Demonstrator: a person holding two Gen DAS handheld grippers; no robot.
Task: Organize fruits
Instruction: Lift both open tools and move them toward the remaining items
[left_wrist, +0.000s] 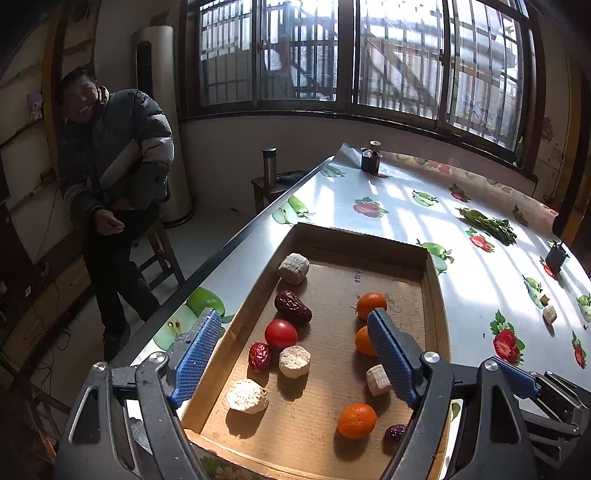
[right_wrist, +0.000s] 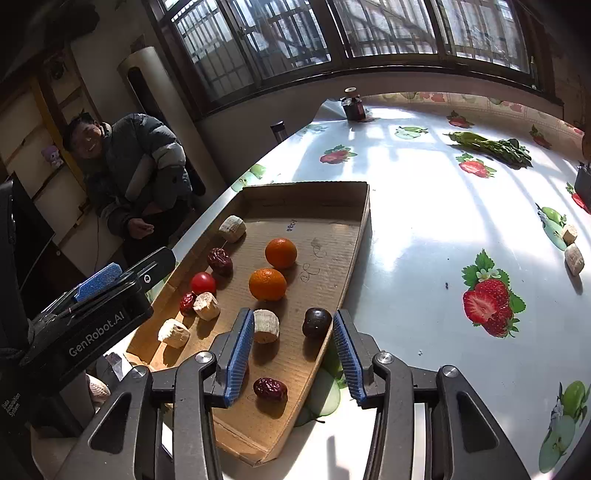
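A shallow cardboard tray (left_wrist: 354, 236) (right_wrist: 306, 184) lies on the table and holds the fruit. In the left wrist view it holds three tangerines (left_wrist: 356, 421), a cherry tomato (left_wrist: 280, 333), red dates (left_wrist: 293, 307) and pale chunks (left_wrist: 293, 361). My left gripper (left_wrist: 295, 325) hangs open above the tray with nothing between its pads. In the right wrist view my right gripper (right_wrist: 293, 321) is open over the tray's near right corner. A dark plum (right_wrist: 316, 322) and a pale chunk (right_wrist: 266, 325) lie below its gap, untouched. A date (right_wrist: 269, 389) lies nearer.
A person in a padded jacket (left_wrist: 118, 147) sits left of the table. The fruit-print tablecloth (right_wrist: 424, 236) carries a bunch of greens (right_wrist: 491, 146), two loose pale chunks (right_wrist: 573, 258), a small dark bottle (left_wrist: 371, 157) at the far end and a black object (left_wrist: 556, 256) at the right.
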